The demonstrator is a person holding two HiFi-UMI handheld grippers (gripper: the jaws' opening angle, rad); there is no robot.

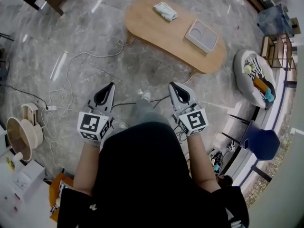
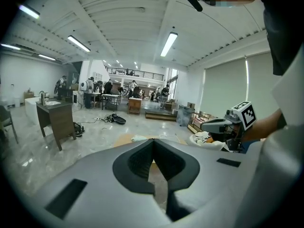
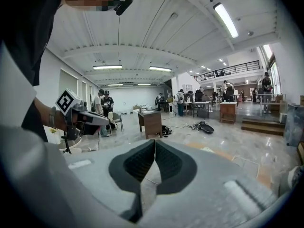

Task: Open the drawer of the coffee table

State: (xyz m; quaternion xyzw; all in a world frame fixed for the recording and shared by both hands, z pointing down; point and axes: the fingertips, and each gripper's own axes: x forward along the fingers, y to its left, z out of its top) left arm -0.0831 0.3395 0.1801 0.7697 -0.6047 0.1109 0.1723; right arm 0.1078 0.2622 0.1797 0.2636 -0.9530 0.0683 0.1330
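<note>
L gripper [image 1: 112, 85] jaws together, R gripper [image 1: 172, 84] jaws together, both empty, coffee table [image 1: 145, 23] well ahead

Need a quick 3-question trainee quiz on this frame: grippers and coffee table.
1. True or false: the left gripper and the right gripper are both shut and empty.
2. How many things lie on the coffee table?
3. Which gripper touches the table? A left; B right; C neither.
Key: 1 true. 2 two: a white packet and a grey box. 3 C.
</note>
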